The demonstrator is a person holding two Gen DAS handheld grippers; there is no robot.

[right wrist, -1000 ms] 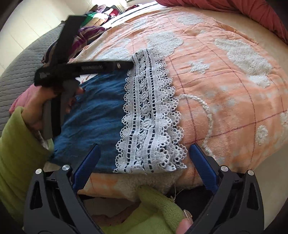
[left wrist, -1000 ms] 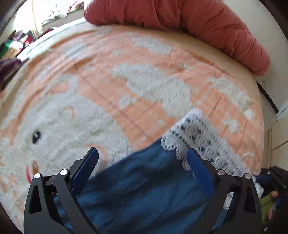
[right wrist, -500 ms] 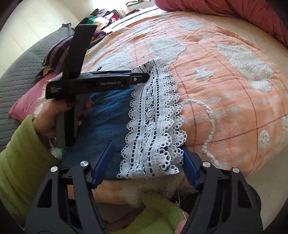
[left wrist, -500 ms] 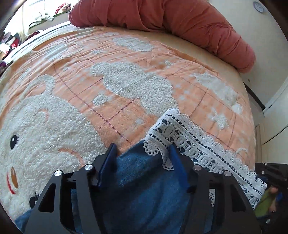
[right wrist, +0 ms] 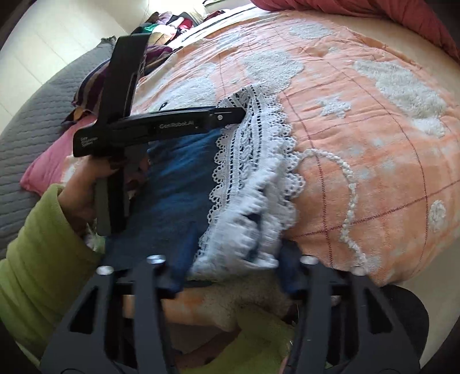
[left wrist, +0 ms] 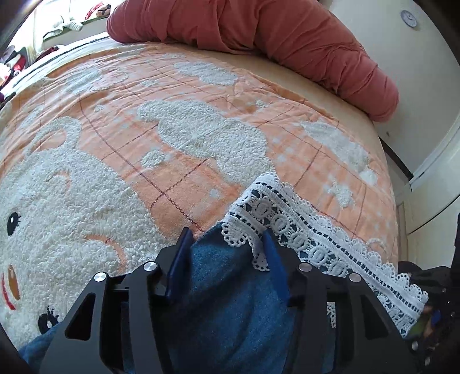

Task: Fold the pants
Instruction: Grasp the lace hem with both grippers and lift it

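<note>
The pants are blue denim (left wrist: 230, 310) with a wide white lace hem (left wrist: 316, 238), lying on an orange bedspread. In the left wrist view my left gripper (left wrist: 227, 253) is shut on the far corner of the hem, denim and lace bunched between its blue pads. In the right wrist view my right gripper (right wrist: 235, 264) is shut on the near end of the lace hem (right wrist: 253, 161), which lifts and blurs. The left gripper (right wrist: 230, 115) shows there at the far end of the hem.
An orange bedspread with white fleecy shapes (left wrist: 201, 138) covers the bed. A red rolled duvet (left wrist: 258, 31) lies along the far edge. A grey quilt (right wrist: 34, 115) and a pile of clothes (right wrist: 161, 26) sit left. The bed's edge (right wrist: 402, 276) is near the right gripper.
Both grippers have gone from open to shut on the two ends of the lace hem. The near end of the hem has begun to lift.
</note>
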